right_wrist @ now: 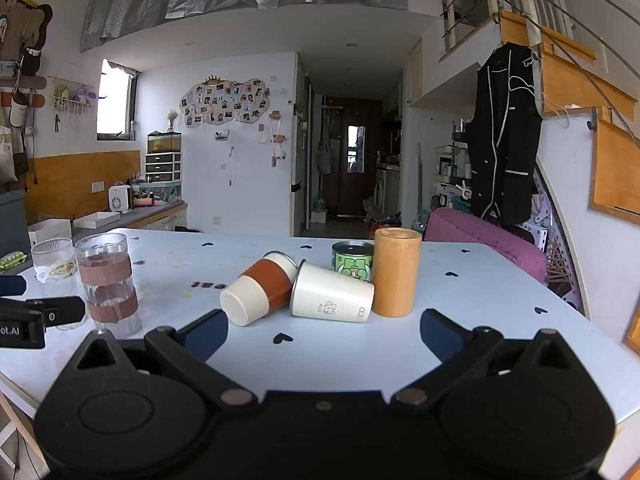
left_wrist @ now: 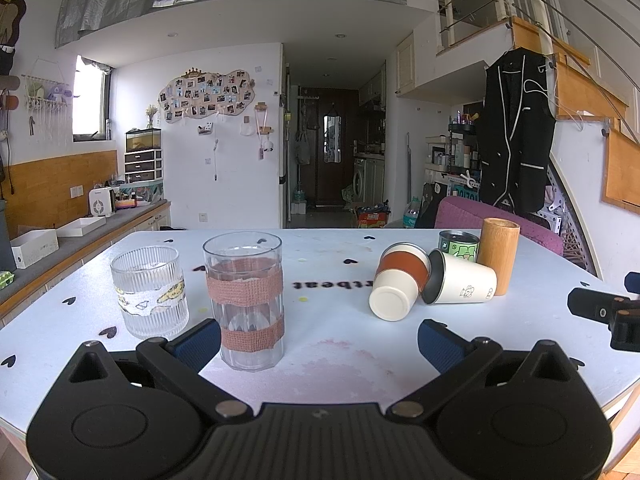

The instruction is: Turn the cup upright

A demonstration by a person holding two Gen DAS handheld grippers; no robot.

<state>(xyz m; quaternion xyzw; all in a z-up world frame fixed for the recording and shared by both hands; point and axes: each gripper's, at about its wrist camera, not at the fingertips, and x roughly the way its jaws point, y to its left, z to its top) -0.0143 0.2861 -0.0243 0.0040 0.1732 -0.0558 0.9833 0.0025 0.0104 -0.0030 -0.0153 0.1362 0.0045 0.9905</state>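
Right wrist view, tipped cup [right_wrist: 256, 294] ahead of open claw [right_wrist: 324, 336]

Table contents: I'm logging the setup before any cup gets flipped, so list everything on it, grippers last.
Table: 1, white with black hearts.
Ribbed glass: 1, clear, upright, far left.
Tall glass: 1, clear with brown tape bands, upright, right of the ribbed glass.
Sleeved cup: 1, white with brown sleeve, on its side, centre.
White cup: 1, on its side, beside the sleeved cup.
Tin: 1, green, upright, behind the white cup.
Wooden cup: 1, tan, upright, right of the white cup.
Left gripper: black, blue pads, open.
Right gripper: same, open.
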